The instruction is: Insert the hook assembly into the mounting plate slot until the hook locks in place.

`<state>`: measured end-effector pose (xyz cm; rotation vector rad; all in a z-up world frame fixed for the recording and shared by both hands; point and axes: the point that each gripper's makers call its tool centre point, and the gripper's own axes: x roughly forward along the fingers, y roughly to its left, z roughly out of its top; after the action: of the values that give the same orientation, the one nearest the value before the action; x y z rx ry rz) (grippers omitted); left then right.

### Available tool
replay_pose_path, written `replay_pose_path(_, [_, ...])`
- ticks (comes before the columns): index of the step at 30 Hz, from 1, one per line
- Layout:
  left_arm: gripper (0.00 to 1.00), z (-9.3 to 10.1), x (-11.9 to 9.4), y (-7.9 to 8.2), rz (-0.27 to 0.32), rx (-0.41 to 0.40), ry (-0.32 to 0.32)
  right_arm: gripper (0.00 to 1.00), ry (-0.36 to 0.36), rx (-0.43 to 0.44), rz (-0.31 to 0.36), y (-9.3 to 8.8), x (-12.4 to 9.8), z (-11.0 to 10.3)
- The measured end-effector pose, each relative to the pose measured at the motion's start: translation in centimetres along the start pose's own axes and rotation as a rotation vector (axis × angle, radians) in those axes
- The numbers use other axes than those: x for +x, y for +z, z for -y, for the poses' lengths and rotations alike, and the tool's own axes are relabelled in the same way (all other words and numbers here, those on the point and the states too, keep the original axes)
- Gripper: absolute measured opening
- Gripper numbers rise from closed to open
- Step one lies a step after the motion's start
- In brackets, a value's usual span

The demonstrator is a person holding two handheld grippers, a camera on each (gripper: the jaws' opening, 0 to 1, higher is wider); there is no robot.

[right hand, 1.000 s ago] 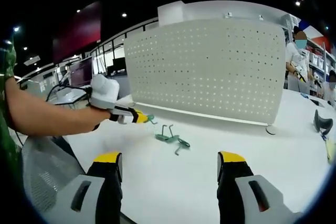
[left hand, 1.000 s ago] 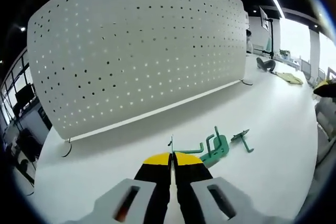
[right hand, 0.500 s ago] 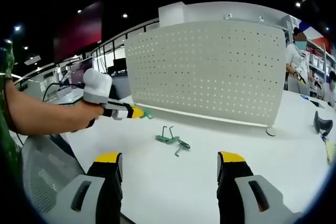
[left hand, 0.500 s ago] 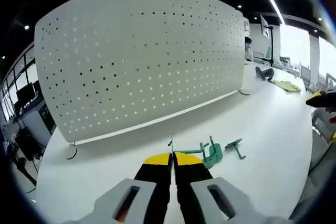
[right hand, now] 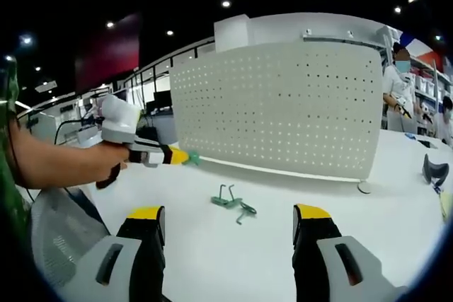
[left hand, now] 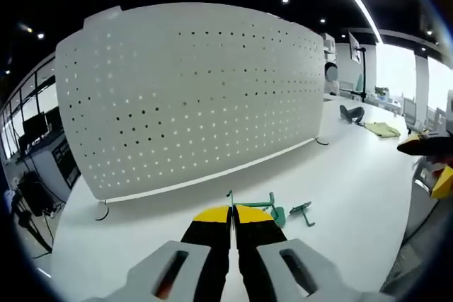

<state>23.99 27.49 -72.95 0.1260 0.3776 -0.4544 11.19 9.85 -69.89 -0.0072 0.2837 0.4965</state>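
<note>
Left gripper (left hand: pixel 231 211) — black two-jaw tool with yellow tips; jaws pressed together on a slim green wire hook piece (left hand: pixel 229 196), whose end pokes up just past the tips. From the right gripper view the same tool (right hand: pixel 177 155) is held aloft by a bare forearm, clear of the table, with a bit of green at its tip (right hand: pixel 191 159), pointing toward the panel's lower left region.

White perforated mounting panel (left hand: pixel 191 97) — large, upright, on small feet; rows of small round holes. It stands behind the loose parts, well apart from the held hook. Which hole or slot is meant for it cannot be told at this range.

Loose green hook parts (right hand: pixel 233 204) — a small cluster of bent wire and a flat green base, lying on the white table (right hand: pixel 297 196) between the grippers and the panel; seen just beyond the left jaws as well (left hand: pixel 287 211).

Right gripper (right hand: pixel 228 225) — black jaws with yellow tips, spread wide apart, holding nothing, low over the table's near side.

Step in hand, by judgement: one hook piece is picked and being carried to the panel; insertion not yet begun. The next move calls for lining the hook's end with a hole, pressing in, then seating it downward until it catches.

Containers: none present; no trays or bins.
</note>
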Motion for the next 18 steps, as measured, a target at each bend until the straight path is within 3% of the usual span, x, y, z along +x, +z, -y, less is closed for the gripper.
replay_pose_path(18, [0.02, 0.3, -3.1, 3.2, 0.070, -0.038, -0.002, 0.72, 0.006, -0.048, 0.176, 6.1, -0.3, -0.3])
